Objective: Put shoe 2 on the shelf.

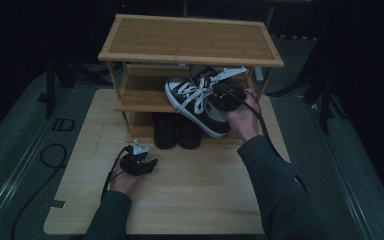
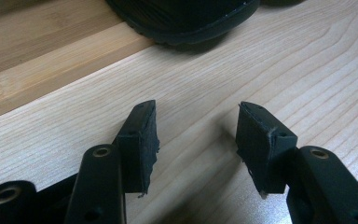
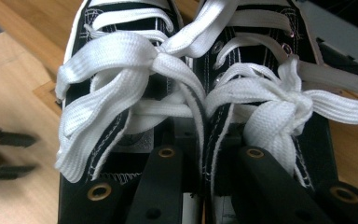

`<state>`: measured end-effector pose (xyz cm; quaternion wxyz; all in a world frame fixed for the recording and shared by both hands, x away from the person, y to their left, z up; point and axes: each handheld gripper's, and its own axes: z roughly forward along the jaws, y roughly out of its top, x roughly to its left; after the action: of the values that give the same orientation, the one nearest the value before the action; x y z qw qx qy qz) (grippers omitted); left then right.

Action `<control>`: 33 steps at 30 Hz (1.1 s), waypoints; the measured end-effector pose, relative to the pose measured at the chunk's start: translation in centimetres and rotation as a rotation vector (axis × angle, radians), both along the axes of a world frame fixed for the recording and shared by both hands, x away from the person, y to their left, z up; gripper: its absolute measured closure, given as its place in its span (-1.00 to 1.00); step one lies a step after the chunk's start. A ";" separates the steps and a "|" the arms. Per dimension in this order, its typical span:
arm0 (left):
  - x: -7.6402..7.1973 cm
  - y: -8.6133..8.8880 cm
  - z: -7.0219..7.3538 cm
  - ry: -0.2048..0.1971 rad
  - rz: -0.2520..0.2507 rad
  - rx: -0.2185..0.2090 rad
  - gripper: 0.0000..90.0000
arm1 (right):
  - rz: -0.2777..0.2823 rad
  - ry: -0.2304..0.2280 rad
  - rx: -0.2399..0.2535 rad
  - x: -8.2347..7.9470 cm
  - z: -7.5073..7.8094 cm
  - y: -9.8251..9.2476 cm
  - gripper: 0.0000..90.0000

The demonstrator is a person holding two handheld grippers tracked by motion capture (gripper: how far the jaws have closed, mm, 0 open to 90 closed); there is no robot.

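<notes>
High view shows a pair of black sneakers (image 1: 195, 100) with white laces and white soles held up in front of the middle shelf of a bamboo shoe rack (image 1: 190, 40), tilted with the toes toward the rack's left post. The right gripper (image 1: 226, 94) carries them: in the right gripper view its jaws are closed on the two inner collars of the sneakers (image 3: 200, 121), pinched together side by side between them, with the bows of the laces (image 3: 130, 65) lying just above. Under the raised pair, a pair of dark boots (image 1: 176, 131) stands on the rack's bottom shelf. Nearer the person, the left gripper (image 1: 152, 162) rests low over the pale wooden surface (image 1: 200, 190), well apart from the sneakers; in the left gripper view its jaws stand open with bare surface (image 2: 200, 93) between them.
</notes>
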<state>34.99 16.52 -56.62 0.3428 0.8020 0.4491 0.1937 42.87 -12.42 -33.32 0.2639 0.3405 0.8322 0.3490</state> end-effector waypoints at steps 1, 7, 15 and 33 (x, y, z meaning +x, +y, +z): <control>0.0 0.0 0.0 0.000 0.000 0.000 0.08 | -0.010 -0.004 0.004 0.0 0.0 0.0 0.88; 0.0 0.0 0.0 -0.001 0.001 -0.003 0.08 | -0.067 0.016 0.033 0.4 -0.1 -0.1 0.88; 0.0 0.0 0.0 -0.001 0.003 -0.002 0.07 | -0.102 0.024 -0.019 0.6 0.2 0.8 0.70; 0.0 -0.1 0.0 -0.002 0.004 -0.002 0.07 | -0.058 0.049 -0.022 0.6 1.9 -1.3 0.38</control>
<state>34.96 16.47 -56.64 0.3436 0.8006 0.4506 0.1945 43.49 -13.70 -31.45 0.2574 0.3700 0.8321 0.3234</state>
